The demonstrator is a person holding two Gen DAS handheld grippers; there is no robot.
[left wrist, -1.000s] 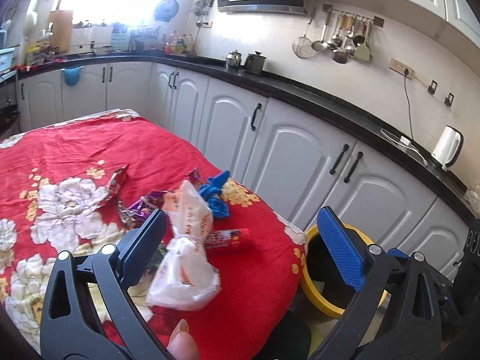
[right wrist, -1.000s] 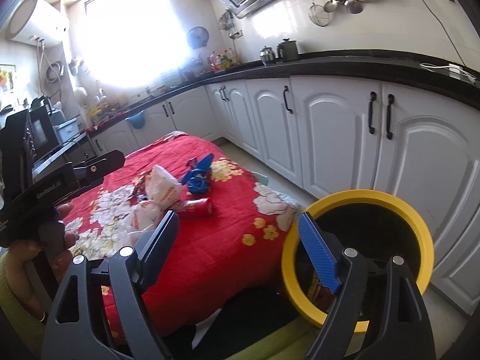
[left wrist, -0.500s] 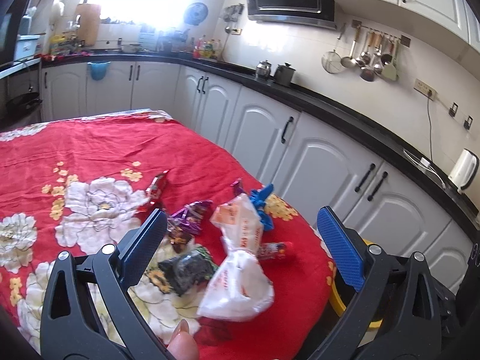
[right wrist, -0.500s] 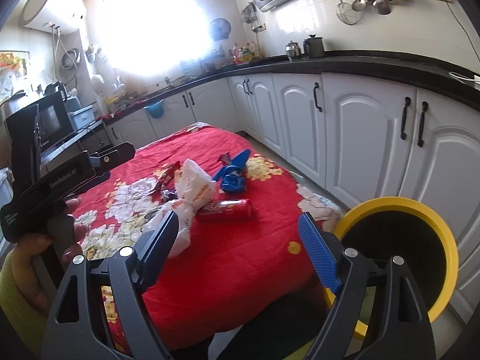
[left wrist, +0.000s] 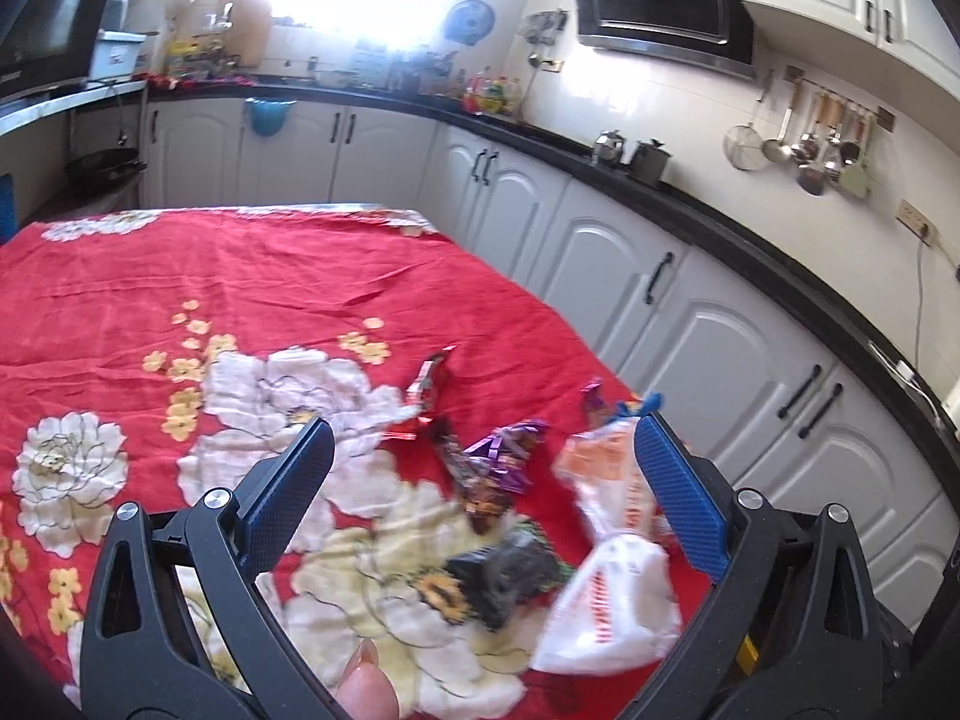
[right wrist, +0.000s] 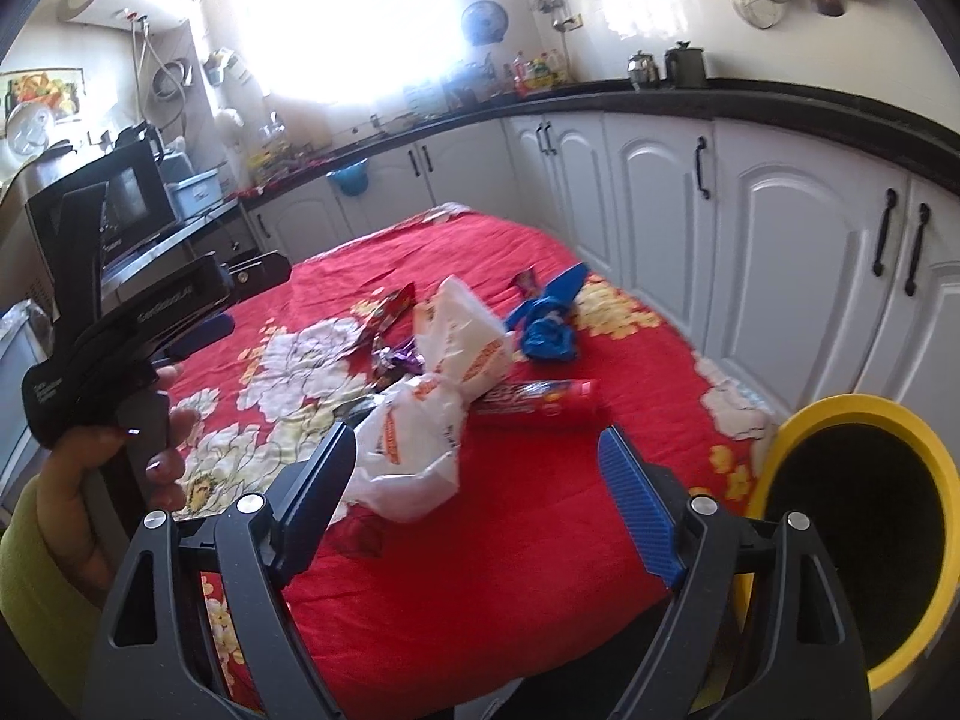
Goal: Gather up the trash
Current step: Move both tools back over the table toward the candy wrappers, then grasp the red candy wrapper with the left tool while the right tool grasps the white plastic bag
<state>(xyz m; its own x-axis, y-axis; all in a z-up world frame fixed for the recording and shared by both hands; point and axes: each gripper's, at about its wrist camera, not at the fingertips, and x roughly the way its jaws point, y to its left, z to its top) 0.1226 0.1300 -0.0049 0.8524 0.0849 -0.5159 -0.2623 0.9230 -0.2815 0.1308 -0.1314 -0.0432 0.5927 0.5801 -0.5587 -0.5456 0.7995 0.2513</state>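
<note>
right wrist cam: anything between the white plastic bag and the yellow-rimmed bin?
Yes. In the right wrist view the red snack tube lies between the white plastic bag and the yellow-rimmed bin; past it only bare red tablecloth.

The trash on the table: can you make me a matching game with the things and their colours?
Things:
1. plastic bag
2. tube
3. crumpled wrapper
4. bin rim

Colours:
A. yellow
B. white with orange print
C. blue
D. red

Pairs: 1-B, 2-D, 3-C, 4-A
</note>
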